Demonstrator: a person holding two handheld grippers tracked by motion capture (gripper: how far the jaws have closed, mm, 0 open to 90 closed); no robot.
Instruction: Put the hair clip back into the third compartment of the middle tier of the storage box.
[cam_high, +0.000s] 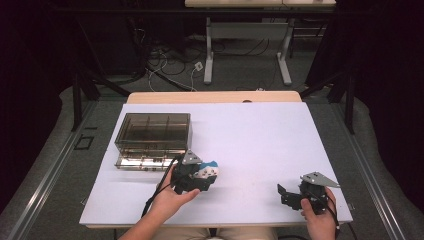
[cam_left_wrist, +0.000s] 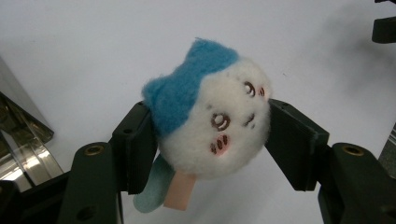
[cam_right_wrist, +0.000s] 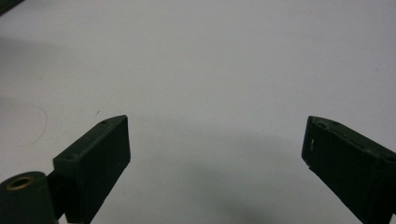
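Observation:
A small round plush toy (cam_left_wrist: 212, 123), white with a blue cap and a stitched face, sits between the two black jaws of my left gripper (cam_left_wrist: 210, 140), which is shut on it. From the high view that gripper (cam_high: 196, 176) hovers near the table's front left, with the plush toy (cam_high: 207, 170) poking out to the right. A pale blue tail and a pink tag (cam_left_wrist: 180, 193) hang below the toy. My right gripper (cam_high: 295, 195) is at the front right, and its jaws stand wide apart in the right gripper view (cam_right_wrist: 215, 154) with bare white surface between them.
A smoky transparent plastic box (cam_high: 154, 134) with inner dividers stands at the left of the white table (cam_high: 260, 135), just behind my left gripper; its corner (cam_left_wrist: 21, 140) appears in the left gripper view. Table legs and cables lie on the floor beyond.

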